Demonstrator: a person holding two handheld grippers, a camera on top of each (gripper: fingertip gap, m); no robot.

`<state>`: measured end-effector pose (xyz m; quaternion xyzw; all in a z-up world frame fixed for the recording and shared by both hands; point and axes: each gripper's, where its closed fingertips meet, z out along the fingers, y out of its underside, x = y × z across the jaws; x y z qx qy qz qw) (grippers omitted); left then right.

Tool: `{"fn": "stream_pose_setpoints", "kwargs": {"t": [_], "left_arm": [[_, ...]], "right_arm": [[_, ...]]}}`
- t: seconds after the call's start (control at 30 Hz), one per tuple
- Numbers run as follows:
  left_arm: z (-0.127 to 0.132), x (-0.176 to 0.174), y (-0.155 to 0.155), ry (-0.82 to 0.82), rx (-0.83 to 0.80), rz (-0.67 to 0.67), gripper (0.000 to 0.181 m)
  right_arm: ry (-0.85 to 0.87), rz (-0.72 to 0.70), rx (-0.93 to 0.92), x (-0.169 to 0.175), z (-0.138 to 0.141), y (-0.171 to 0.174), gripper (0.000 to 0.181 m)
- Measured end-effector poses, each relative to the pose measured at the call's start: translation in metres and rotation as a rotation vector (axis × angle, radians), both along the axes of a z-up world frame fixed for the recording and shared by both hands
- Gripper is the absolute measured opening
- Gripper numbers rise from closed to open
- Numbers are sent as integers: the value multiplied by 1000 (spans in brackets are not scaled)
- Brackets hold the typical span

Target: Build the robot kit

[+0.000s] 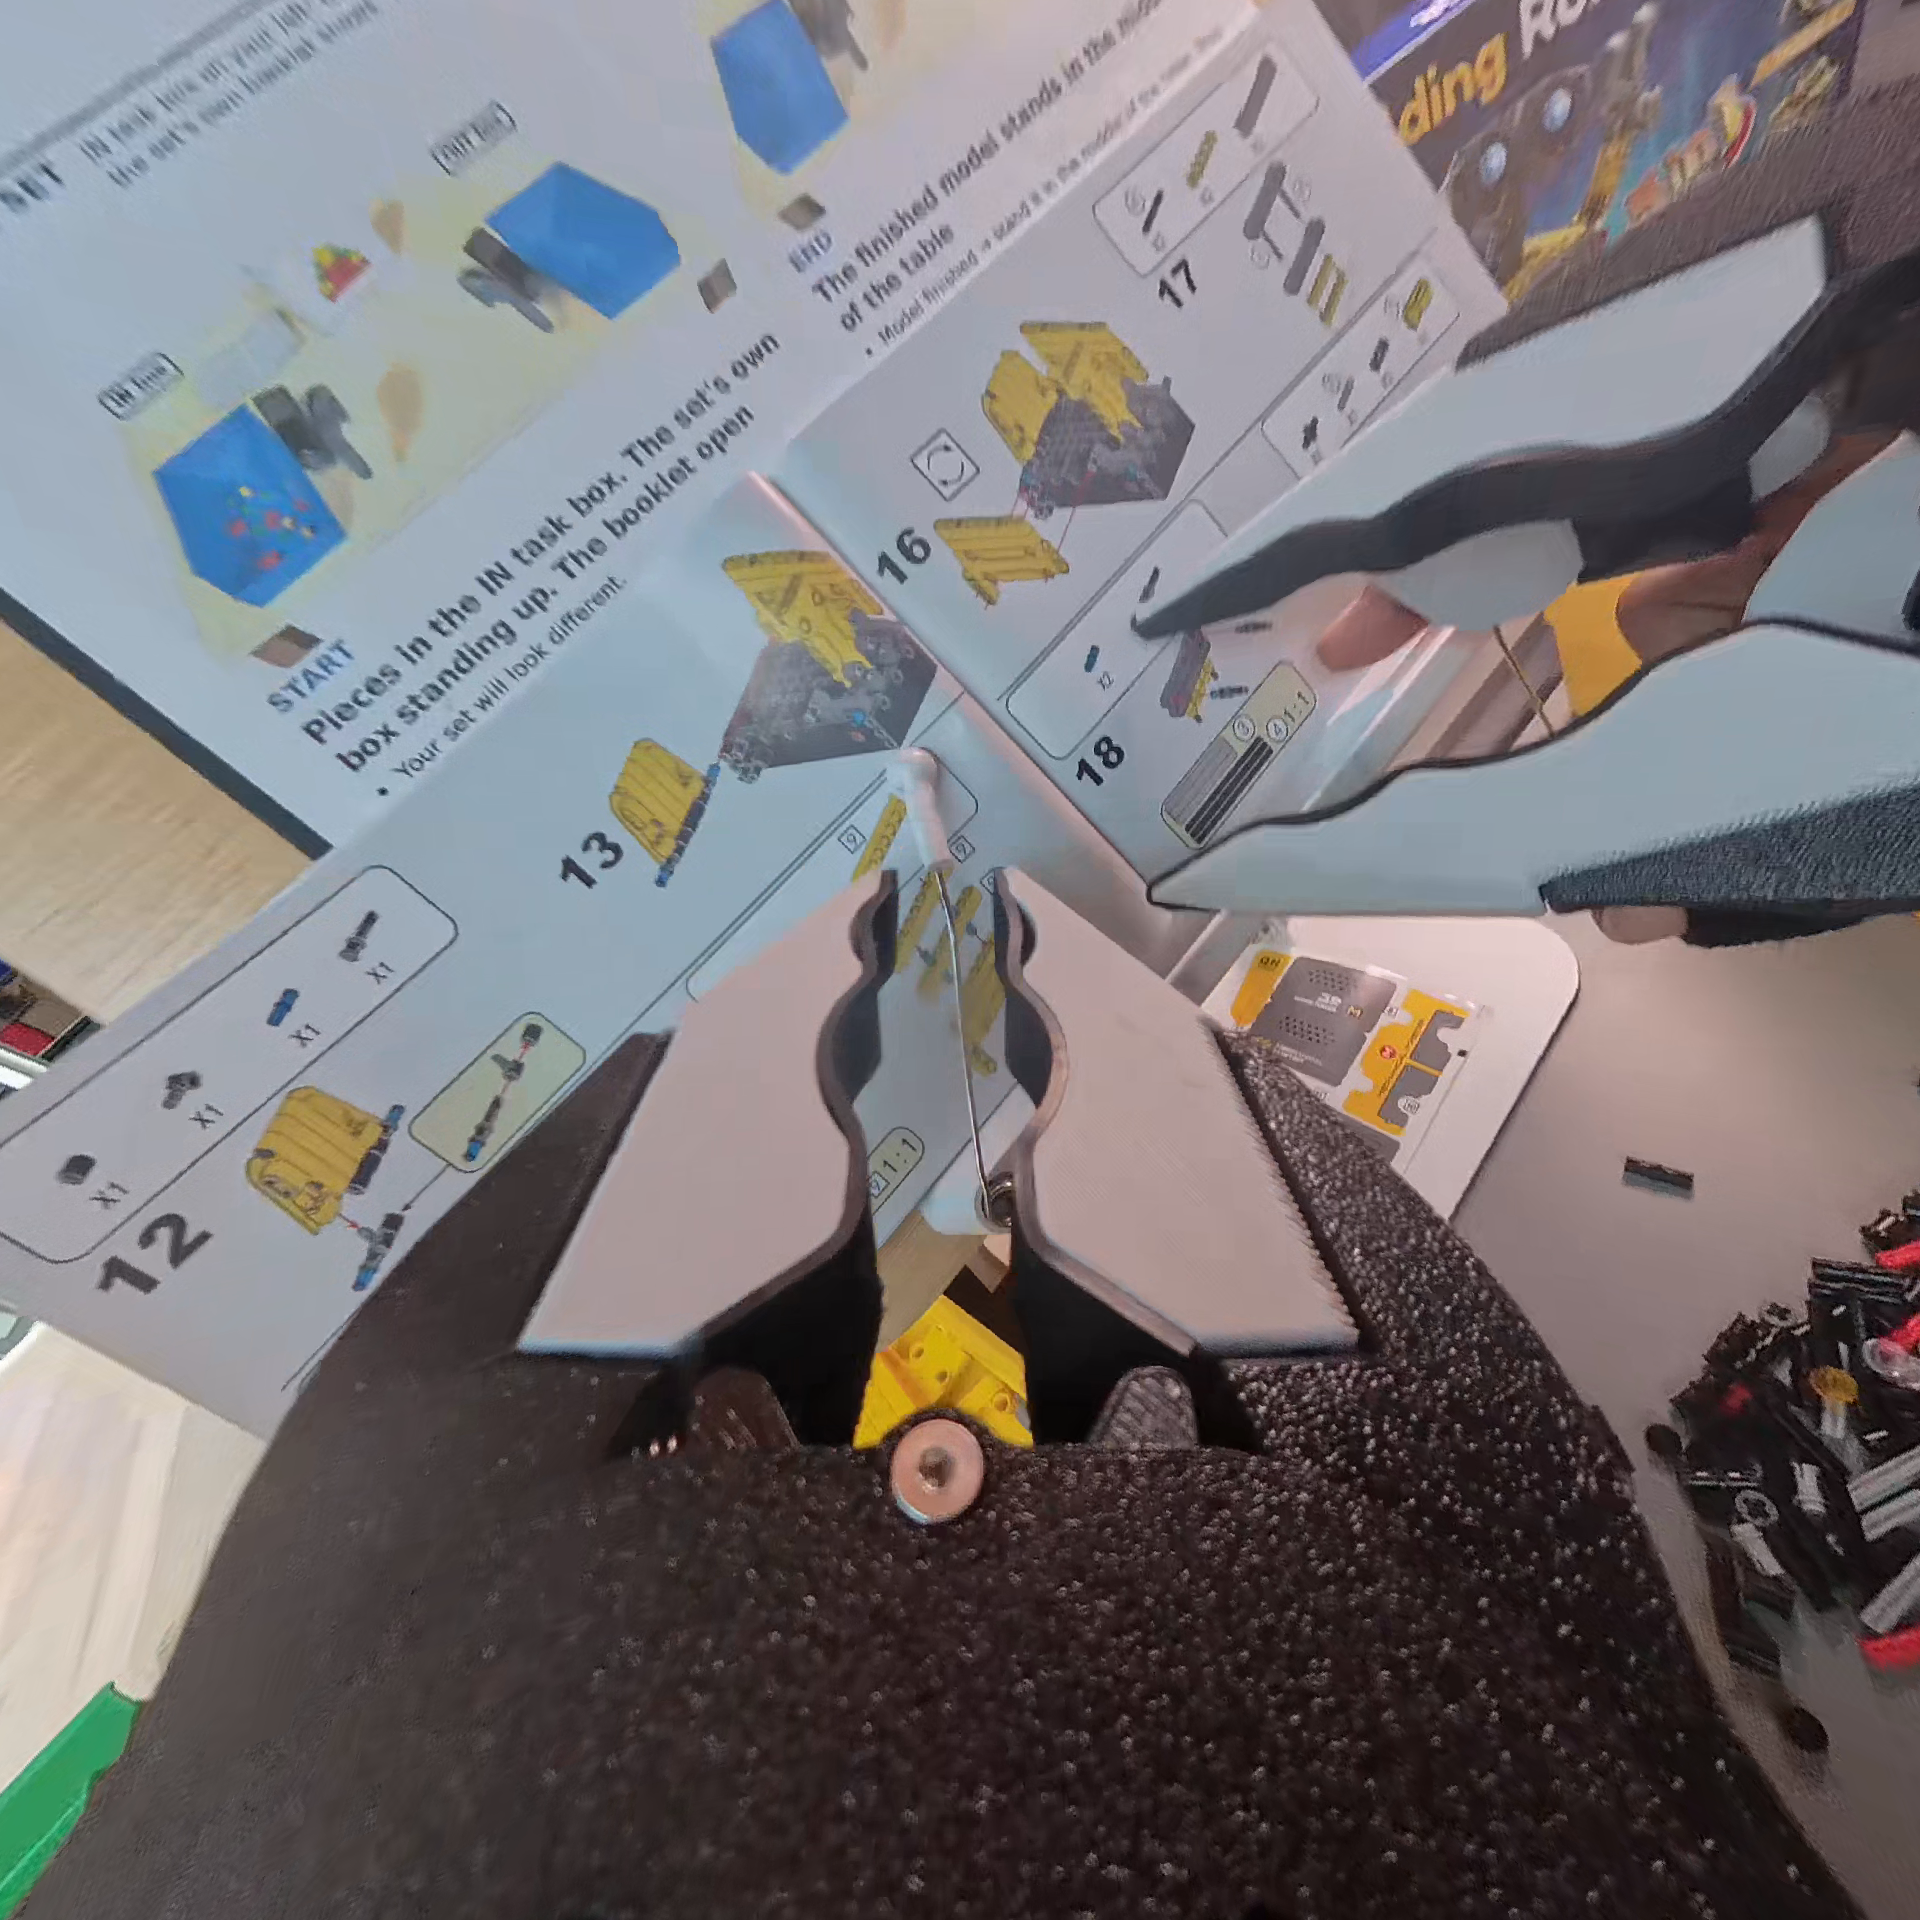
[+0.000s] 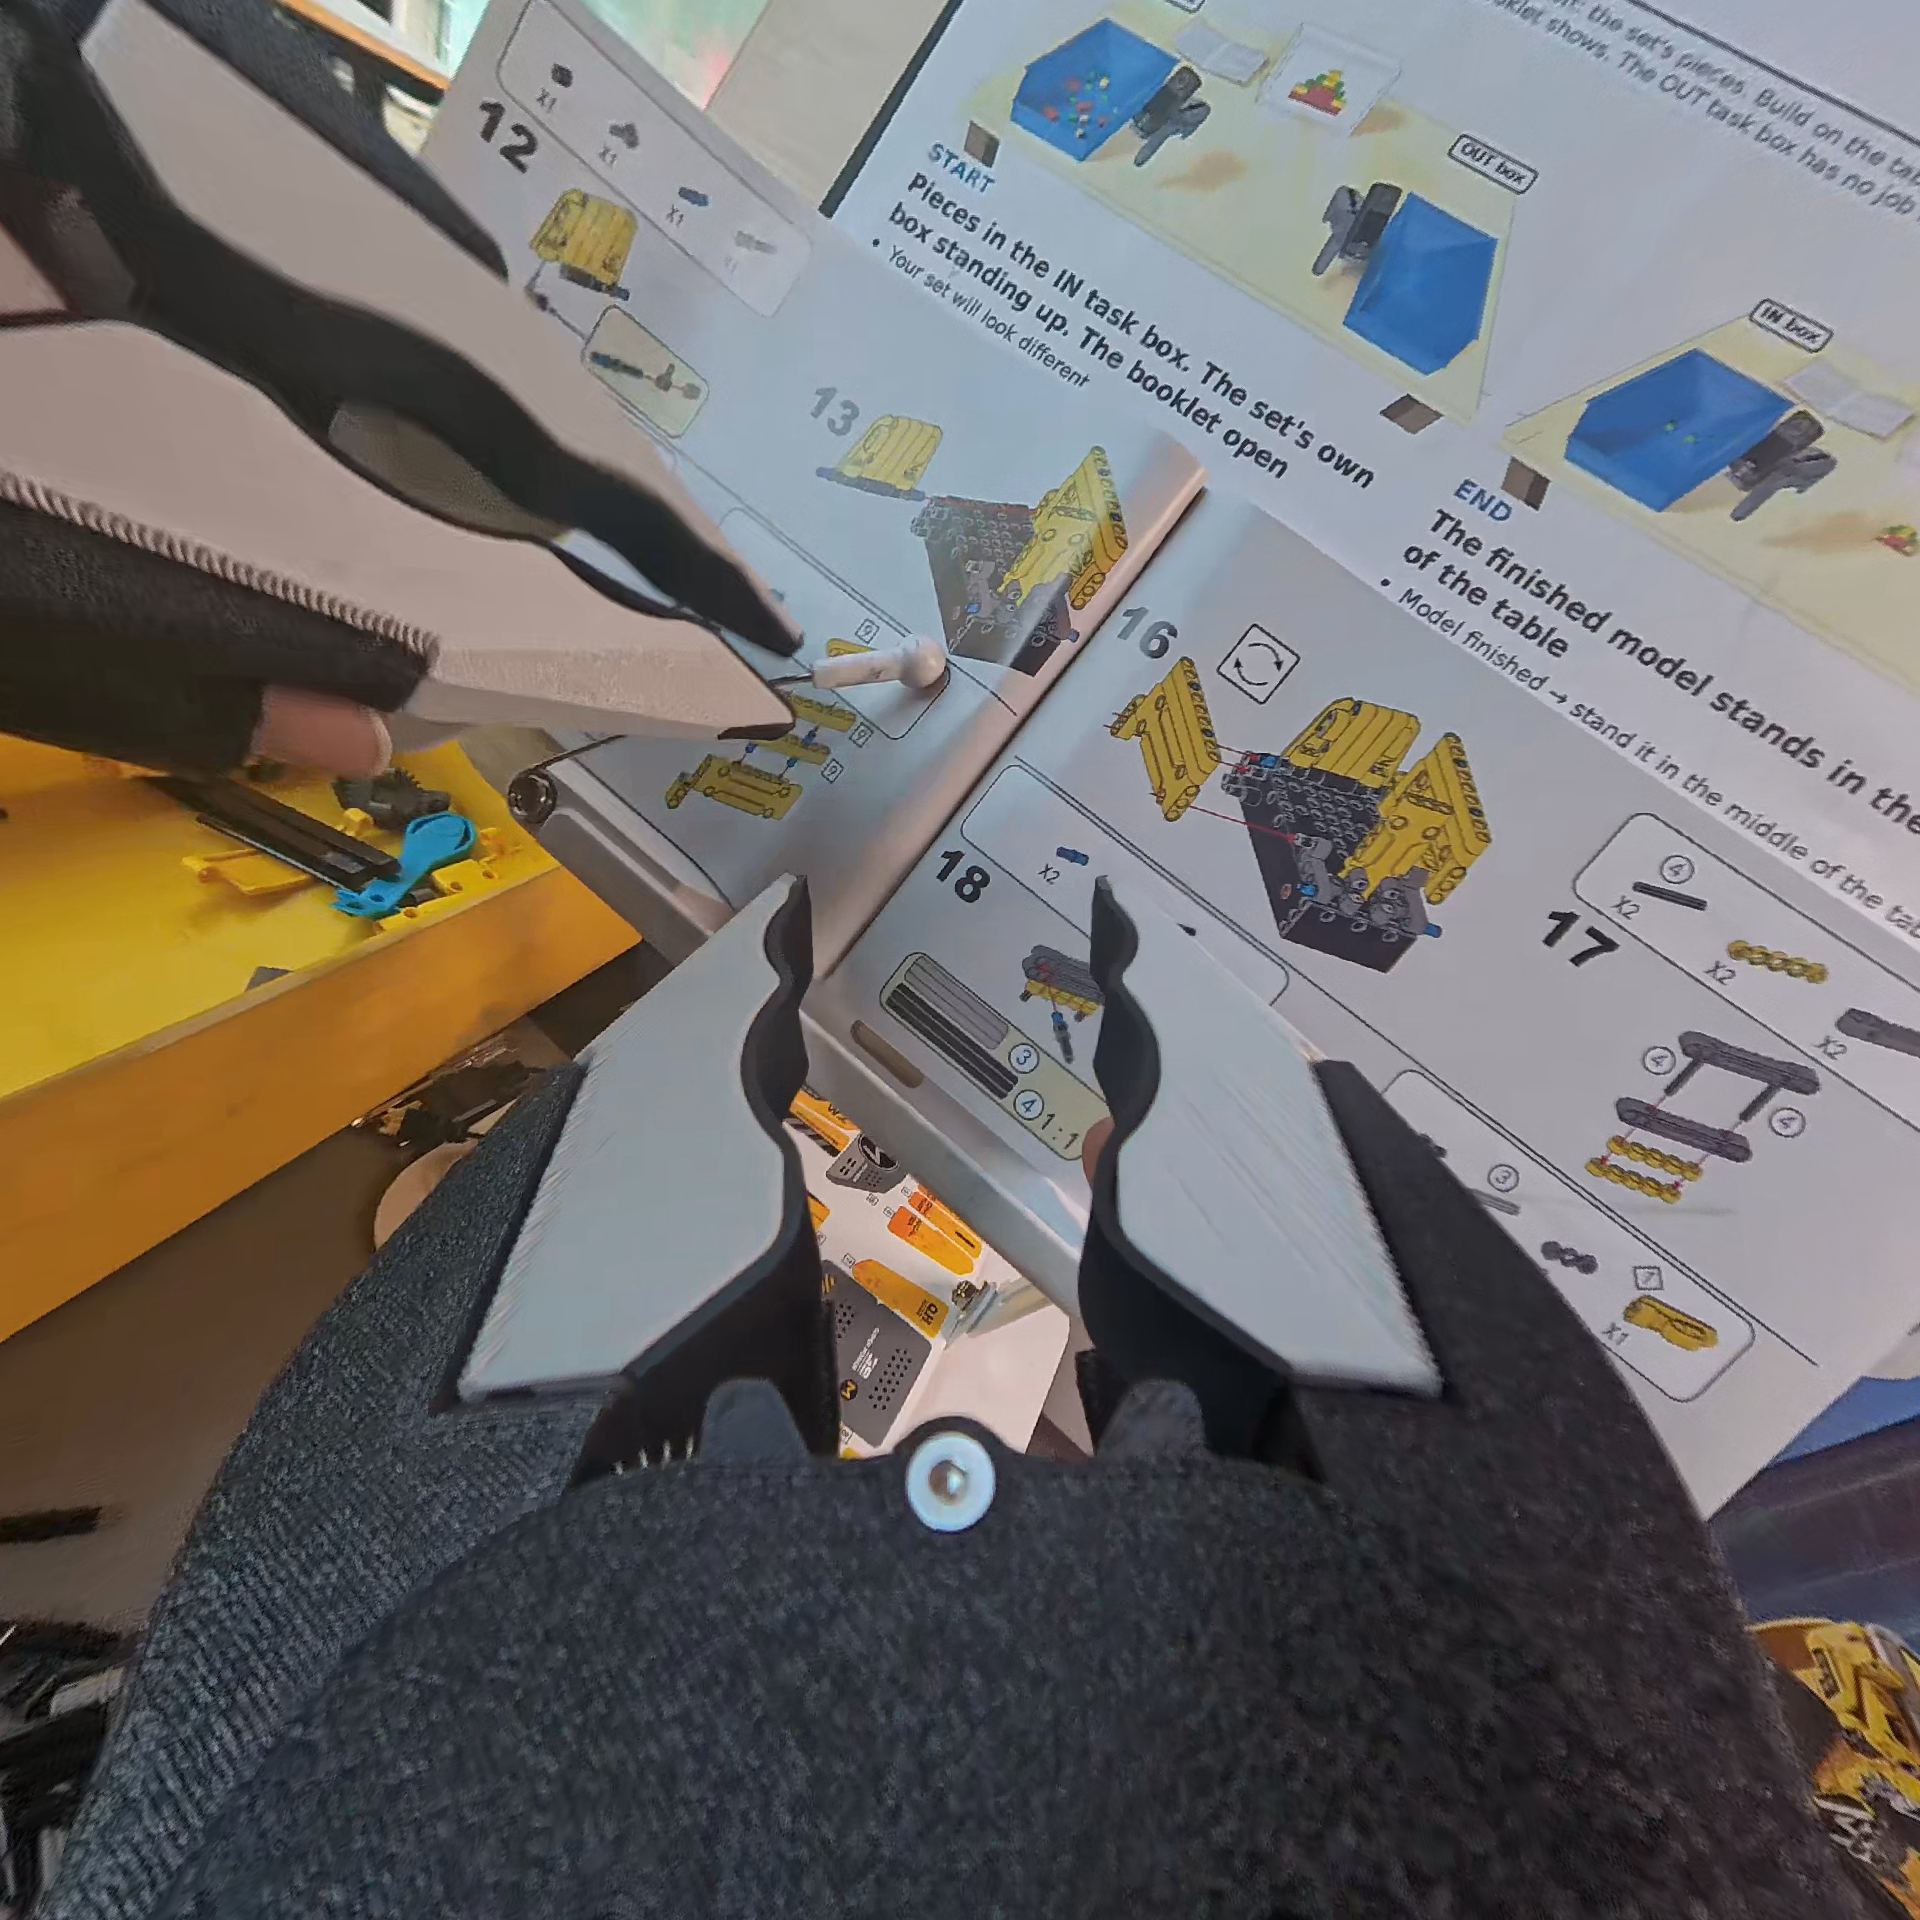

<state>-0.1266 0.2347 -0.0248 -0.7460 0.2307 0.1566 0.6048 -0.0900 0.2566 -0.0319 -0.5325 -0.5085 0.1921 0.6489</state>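
An open instruction booklet [image 1: 644, 810] stands on a grey stand [image 2: 644, 883], its pages showing numbered building steps. A thin wire page-holder with a white knob [image 1: 920, 779] lies across the left page; it also shows in the right wrist view [image 2: 883, 665]. My left gripper [image 1: 942, 881] is narrowly open, its tips on either side of the wire just below the knob, not touching it. It shows from the side in the right wrist view [image 2: 784, 686]. My right gripper [image 2: 948, 883] is open and empty, pointing at the lower part of the right page [image 2: 1299, 831]; it shows in the left wrist view [image 1: 1148, 758].
A large printed sheet [image 1: 416, 312] stands behind the booklet. A yellow tray [image 2: 208, 1039] with black, yellow and blue parts is at the left. A sticker sheet [image 1: 1351, 1039] lies under the stand. A pile of black and red pieces [image 1: 1818, 1455] lies at the right, a printed box [image 1: 1610, 135] behind.
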Motion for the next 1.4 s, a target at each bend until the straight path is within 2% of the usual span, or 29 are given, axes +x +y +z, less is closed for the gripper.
{"fn": "stream_pose_setpoints", "kwargs": {"t": [0.03, 0.1, 0.2, 0.27, 0.47, 0.67, 0.73, 0.83, 0.93, 1.07, 1.23, 1.4], "left_arm": [[-5, -2, 3, 31, -17, 17, 3], [-5, -3, 5, 56, -20, 35, 1], [-5, 4, 1, 33, -4, -23, 0], [-10, 11, -3, 109, 8, -57, 0], [-23, 16, 6, 212, -70, -58, 0], [-30, 9, 5, 246, -132, -33, 0], [-35, 3, 4, 257, -144, -13, 0], [-38, 7, 1, 213, -156, -55, 0], [-41, 9, 1, 301, -152, -83, 0], [-42, 8, 1, 336, -169, -83, 0], [-42, 8, -1, 245, -164, -79, 0], [-33, -8, -18, -48, -56, -63, 12]], "right_arm": [[20, -17, 2, 0, 4, 4, 49], [47, -59, 16, -1, 9, 12, 45], [52, -129, 81, -5, 6, 20, 44], [70, -149, 116, -5, 6, 18, 45], [39, -150, 138, -4, 4, 19, 46], [-40, -88, 92, 6, -6, 16, 60], [-46, -106, 72, 17, -8, 21, 58], [-25, -131, 60, 30, -6, 30, 44], [-18, -126, 28, 30, -6, 31, 45], [-36, -136, 45, 30, -7, 31, 46], [-39, -143, 45, 33, -7, 32, 46], [-16, -189, 5, 50, -7, 43, 50]]}}
